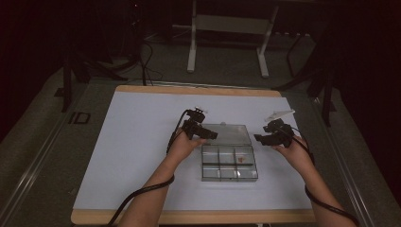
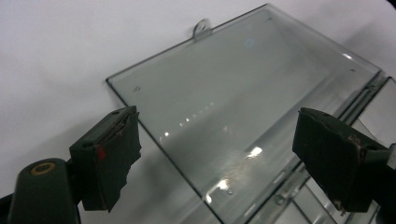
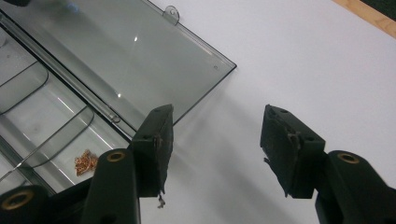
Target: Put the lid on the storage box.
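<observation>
A clear plastic compartment box (image 1: pixel 229 163) lies on the white table top with its lid (image 1: pixel 227 134) folded back flat on the far side. One compartment holds a small clump of copper-coloured bits (image 3: pixel 85 161), also seen from above as an orange speck (image 1: pixel 240 155). My left gripper (image 1: pixel 208 134) hovers over the lid's left edge, jaws open with nothing between them; the lid (image 2: pixel 243 102) lies beneath them. My right gripper (image 1: pixel 261 138) is just right of the box, open and empty, above the bare table beside the lid's corner (image 3: pixel 224 65).
The white sheet (image 1: pixel 142 142) covers a wooden table with edges showing at front and back. Dark floor, cables and a white metal stand (image 1: pixel 227 28) lie beyond the far edge. A white tag (image 1: pixel 279 114) lies by the right gripper.
</observation>
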The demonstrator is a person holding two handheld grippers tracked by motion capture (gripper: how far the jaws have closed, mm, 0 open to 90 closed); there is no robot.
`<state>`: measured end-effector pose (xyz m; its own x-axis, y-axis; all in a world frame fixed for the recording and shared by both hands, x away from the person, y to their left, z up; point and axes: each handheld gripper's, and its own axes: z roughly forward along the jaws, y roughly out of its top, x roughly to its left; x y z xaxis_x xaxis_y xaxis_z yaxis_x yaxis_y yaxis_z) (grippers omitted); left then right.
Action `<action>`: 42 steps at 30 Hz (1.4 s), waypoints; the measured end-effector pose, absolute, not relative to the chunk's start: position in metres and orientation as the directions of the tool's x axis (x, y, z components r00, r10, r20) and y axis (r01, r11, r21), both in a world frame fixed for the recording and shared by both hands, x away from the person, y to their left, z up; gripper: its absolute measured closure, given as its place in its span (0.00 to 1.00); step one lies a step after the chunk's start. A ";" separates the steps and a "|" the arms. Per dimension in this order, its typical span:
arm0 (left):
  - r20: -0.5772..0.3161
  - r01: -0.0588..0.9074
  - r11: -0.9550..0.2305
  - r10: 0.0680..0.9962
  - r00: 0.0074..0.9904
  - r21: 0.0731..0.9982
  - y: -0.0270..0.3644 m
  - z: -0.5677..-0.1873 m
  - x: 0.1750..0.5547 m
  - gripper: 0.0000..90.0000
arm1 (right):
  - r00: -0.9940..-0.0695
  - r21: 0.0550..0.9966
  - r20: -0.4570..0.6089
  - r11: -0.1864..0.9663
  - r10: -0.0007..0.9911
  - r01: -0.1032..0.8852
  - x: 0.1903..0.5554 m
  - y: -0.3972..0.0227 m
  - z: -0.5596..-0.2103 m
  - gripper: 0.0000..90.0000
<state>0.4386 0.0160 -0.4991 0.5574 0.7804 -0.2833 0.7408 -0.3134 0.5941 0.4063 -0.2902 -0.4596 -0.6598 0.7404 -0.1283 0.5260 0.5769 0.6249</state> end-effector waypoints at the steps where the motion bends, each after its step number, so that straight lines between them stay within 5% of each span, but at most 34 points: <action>1: -0.294 0.754 -0.300 0.787 0.542 0.584 0.017 -0.501 0.440 0.18 | -0.659 0.623 -0.129 0.578 0.741 0.528 0.406 -0.289 -0.460 0.49; 19: -0.485 0.851 -0.239 0.735 0.473 0.467 0.025 -0.519 0.447 0.33 | -0.670 0.614 -0.147 0.598 0.728 0.515 0.406 -0.281 -0.460 0.49; 42: -0.393 0.770 -0.299 0.723 0.568 0.564 0.026 -0.503 0.435 0.53 | -0.658 0.656 -0.045 0.519 0.752 0.549 0.418 -0.273 -0.473 0.50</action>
<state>0.4345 0.0263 -0.5030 0.5677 0.7235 -0.3928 0.7703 -0.2985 0.5635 0.4182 -0.2728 -0.4728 -0.6577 0.7520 -0.0451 0.5485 0.5190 0.6555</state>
